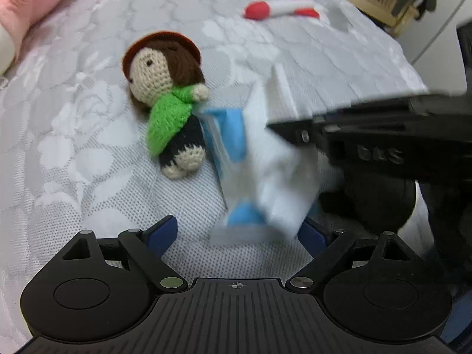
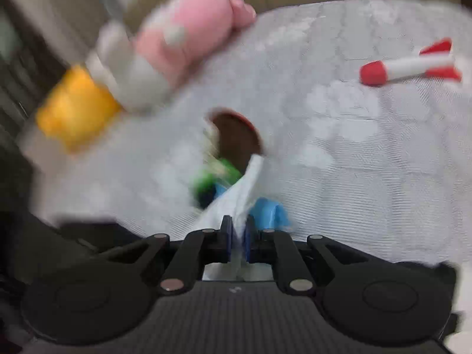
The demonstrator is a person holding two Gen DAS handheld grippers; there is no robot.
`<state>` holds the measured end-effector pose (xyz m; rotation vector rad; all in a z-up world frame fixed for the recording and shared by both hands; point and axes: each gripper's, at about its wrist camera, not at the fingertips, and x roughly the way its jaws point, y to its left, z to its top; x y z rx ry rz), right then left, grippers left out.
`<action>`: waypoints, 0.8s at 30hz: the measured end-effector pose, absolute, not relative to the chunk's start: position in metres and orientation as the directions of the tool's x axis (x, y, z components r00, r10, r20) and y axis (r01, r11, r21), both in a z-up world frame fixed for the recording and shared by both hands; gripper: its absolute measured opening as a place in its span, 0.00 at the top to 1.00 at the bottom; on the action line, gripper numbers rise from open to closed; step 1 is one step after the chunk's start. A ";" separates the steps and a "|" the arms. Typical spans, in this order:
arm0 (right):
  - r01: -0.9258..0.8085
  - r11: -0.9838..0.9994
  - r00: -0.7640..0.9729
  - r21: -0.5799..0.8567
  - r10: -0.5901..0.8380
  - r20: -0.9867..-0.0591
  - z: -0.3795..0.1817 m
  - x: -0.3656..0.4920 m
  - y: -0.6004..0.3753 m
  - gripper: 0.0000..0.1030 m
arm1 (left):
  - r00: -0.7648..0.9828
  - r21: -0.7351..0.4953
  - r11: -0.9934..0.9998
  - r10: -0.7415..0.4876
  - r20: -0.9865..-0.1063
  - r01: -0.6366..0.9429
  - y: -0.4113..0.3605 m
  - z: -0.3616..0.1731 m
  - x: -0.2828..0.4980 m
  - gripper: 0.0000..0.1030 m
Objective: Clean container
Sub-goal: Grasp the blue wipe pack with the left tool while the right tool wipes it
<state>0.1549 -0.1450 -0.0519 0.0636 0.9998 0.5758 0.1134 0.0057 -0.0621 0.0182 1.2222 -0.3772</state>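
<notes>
The right tongs (image 2: pixel 238 237) were clamped on a white tissue (image 2: pixel 236 197), the sheet pinched between the blue pads and rising ahead of them. In the left wrist view this tissue (image 1: pixel 280 171) hung over a blue tissue pack (image 1: pixel 233 141), from which it appeared to have been drawn. The left tongs (image 1: pixel 240 236) stood wide apart, holding nothing, with the near end of the pack lying between and just beyond their fingertips. The pack's long axis ran roughly along the left tongs' pointing line, away from the camera, on the white patterned cloth (image 1: pixel 73 147) covering the surface. A crocheted doll (image 1: pixel 168 103) lay just beside the pack, touching or nearly touching its left edge. A red and white toy rocket (image 1: pixel 283 6) lay well apart at the far side, and a pink plush toy (image 2: pixel 191 35) sat at the cloth's far edge. No container to be cleaned could be identified in either view; its location could not be told. Judged from this, the wiping step had not yet begun, and the right hand carried the cleaning material.
</notes>
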 end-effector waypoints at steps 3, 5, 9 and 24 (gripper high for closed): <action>-0.376 0.887 0.432 0.270 0.425 -0.796 -0.052 0.161 -0.153 0.91 | 0.271 -0.234 0.921 -0.322 -0.907 0.311 0.006 -0.063 0.112 0.10; -0.320 0.911 0.426 0.259 0.382 -0.820 -0.059 0.166 -0.161 0.91 | 0.278 -0.226 0.924 -0.315 -0.908 0.310 0.008 -0.063 0.114 0.10; -0.235 0.935 0.423 0.266 0.344 -0.838 -0.060 0.163 -0.177 0.91 | 0.334 -0.226 0.953 -0.284 -0.899 0.203 0.032 -0.053 0.120 0.09; -0.248 0.916 0.300 0.315 0.382 -0.874 -0.059 0.122 -0.156 0.91 | 0.383 -0.450 0.887 -0.382 -0.841 -0.104 0.102 -0.049 0.122 0.09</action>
